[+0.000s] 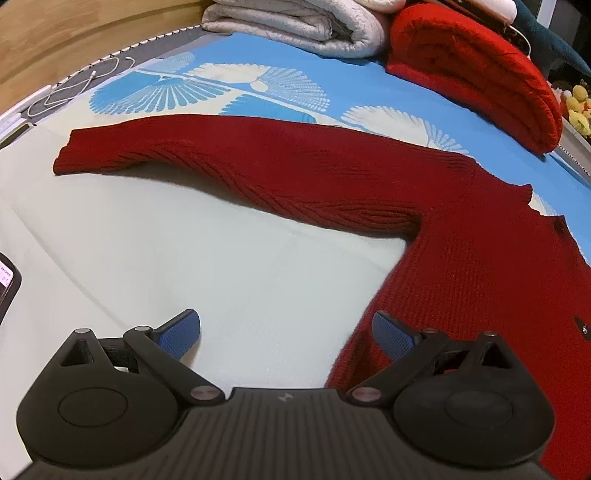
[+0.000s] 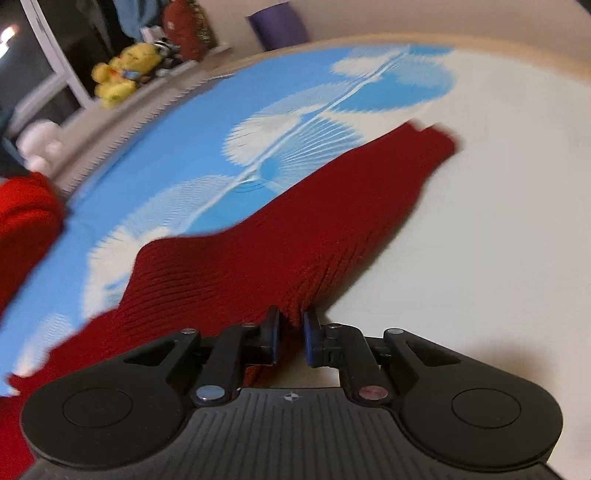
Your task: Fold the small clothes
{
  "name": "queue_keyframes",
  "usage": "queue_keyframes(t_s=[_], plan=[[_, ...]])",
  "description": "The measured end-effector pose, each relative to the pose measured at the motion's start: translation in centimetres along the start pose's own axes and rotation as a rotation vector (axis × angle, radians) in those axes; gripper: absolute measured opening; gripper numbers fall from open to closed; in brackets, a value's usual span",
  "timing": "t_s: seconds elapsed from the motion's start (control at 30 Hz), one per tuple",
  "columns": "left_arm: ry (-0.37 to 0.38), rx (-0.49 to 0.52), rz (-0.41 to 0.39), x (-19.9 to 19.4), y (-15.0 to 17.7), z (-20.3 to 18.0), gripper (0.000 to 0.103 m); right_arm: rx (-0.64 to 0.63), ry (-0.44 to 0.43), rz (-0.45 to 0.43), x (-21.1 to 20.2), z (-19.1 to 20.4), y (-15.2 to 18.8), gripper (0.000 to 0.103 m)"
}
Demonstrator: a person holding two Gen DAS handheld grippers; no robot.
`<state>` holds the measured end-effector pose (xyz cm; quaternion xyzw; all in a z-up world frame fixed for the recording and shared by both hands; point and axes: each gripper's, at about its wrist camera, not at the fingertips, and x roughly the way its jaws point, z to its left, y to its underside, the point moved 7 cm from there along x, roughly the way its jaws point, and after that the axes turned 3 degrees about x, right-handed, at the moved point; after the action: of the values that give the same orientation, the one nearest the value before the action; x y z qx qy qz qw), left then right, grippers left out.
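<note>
The dark red sweater (image 1: 369, 192) is lying spread across the bed (image 1: 221, 258), the right hand-held gripper (image 2: 291, 332) is pinching its sleeve at lower centre, and the left hand-held gripper (image 1: 286, 332) is hovering wide apart beside its hem.

No text can be read: the phone (image 1: 6, 286) screen at the left wrist view's edge shows lettering too small to make out.

sweater (image 1: 332, 177): dark red ribbed knit, matt, fuzzy | bed (image 1: 221, 258): smooth printed cloth | grippers (image 1: 286, 332): matt black ribbed plastic, metal pins | fingers (image 1: 183, 334): blue textured pads | upper-left headboard (image 1: 55, 33): wood
</note>
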<state>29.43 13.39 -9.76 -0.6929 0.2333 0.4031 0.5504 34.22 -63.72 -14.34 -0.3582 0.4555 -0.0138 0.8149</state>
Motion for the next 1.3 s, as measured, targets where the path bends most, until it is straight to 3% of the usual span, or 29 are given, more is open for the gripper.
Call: queue_keyframes(t_s=[0.13,0.2,0.27,0.3,0.37,0.4,0.47,0.57,0.7,0.8,0.9,1.03,1.17,1.3], plan=[[0.002,0.013,-0.009,-0.2,0.0,-0.3,0.101,0.015,-0.013,-0.002,-1.4,-0.5,0.0,0.016],[0.003,0.012,-0.013,-0.4,0.0,-0.3,0.101,0.024,0.022,0.056,-0.1,-1.3,1.0,0.026],[-0.003,0.012,-0.02,-0.6,0.0,-0.1,0.101,0.08,0.008,0.03,0.0,-2.7,1.4,0.033],[-0.006,0.014,-0.025,-0.6,-0.1,0.0,0.101,0.097,0.022,0.036,-0.2,-3.1,0.9,0.039],[-0.012,0.015,-0.028,-0.6,-0.2,0.1,0.101,0.164,0.126,0.019,-1.5,-4.5,-0.1,0.069],[-0.013,0.009,-0.027,-0.6,-0.3,0.3,0.101,0.205,0.152,0.001,-2.3,-5.1,-0.4,0.074],[-0.003,-0.014,-0.028,-0.8,-0.6,0.5,0.101,0.254,0.107,0.002,-4.3,-5.1,-0.6,0.075],[0.02,-0.034,-0.035,-1.2,-0.9,0.3,0.101,0.252,-0.037,0.025,-8.7,-3.2,0.3,0.075],[0.041,-0.008,-0.064,-2.2,-1.0,-0.6,0.101,0.033,-0.213,-0.015,-16.2,0.7,4.6,0.083],[0.057,0.019,-0.089,-3.2,-0.8,-1.2,0.102,-0.131,-0.285,-0.056,-20.4,2.1,9.0,0.086],[0.057,0.053,-0.108,-3.9,-0.6,-1.4,0.102,-0.24,-0.275,-0.083,-22.5,2.1,13.5,0.087],[0.054,0.103,-0.132,-4.7,-0.4,-1.3,0.102,-0.376,-0.248,-0.029,-22.0,3.1,17.3,0.087],[0.037,0.147,-0.158,-5.3,-0.3,-0.9,0.102,-0.48,-0.213,-0.068,-21.7,4.6,18.5,0.087],[0.021,0.161,-0.167,-5.5,-0.4,-0.2,0.102,-0.501,-0.211,-0.048,-21.1,5.6,19.4,0.087]])
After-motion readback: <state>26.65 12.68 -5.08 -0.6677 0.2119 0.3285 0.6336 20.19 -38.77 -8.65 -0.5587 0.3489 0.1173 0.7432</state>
